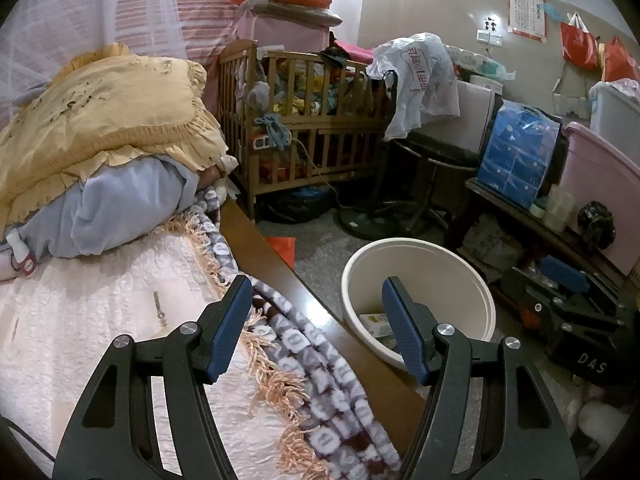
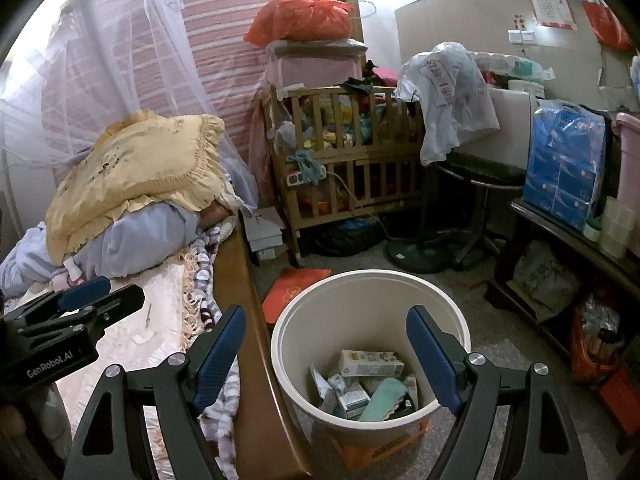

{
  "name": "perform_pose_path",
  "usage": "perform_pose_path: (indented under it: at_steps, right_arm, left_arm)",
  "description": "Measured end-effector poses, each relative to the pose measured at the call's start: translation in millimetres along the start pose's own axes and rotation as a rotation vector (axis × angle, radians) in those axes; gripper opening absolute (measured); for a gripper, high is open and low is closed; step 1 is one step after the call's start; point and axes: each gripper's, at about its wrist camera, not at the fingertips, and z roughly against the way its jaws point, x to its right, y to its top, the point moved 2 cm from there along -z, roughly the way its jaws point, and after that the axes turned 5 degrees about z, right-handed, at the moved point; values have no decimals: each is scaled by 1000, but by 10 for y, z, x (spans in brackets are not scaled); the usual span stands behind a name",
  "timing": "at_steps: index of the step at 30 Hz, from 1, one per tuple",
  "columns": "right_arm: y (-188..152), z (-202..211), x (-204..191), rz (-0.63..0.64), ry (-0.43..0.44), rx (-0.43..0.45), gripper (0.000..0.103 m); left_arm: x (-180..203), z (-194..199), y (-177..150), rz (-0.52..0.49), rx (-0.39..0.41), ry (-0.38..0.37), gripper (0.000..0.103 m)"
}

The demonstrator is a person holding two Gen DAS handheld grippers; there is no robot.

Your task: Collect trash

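Two grippers, one cream bin, both claws empty

The left gripper point(image 1: 316, 320) and right gripper point(image 2: 326, 344) stand wide, holding nothing. One round cream trash bin point(image 2: 288, 344) sits on the floor beside the bed point(image 2: 236, 280), holding several small cartons point(image 2: 370, 362) and one mint-green cloth point(image 2: 382, 400).

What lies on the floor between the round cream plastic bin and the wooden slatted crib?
A flat red packet lies on grey floor between the cream bin and wooden crib, clearest in the right wrist view.

Bin point(image 2: 370, 292) mouth sitting open from above — wooden bed edge point(image 2: 244, 300) crowding its left, red folder point(image 2: 296, 290) lying behind, shelf point(image 2: 560, 232) blocking right; bare floor point(image 2: 460, 292) between.
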Motion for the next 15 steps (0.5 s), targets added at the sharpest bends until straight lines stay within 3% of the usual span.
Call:
perform_pose_path:
  at_steps: [15]
  right_arm:
    - [-71, -11, 65, -5, -2, -11, 81]
  left_arm:
    - [-2, -8, -19, -5, -2, -1, 66]
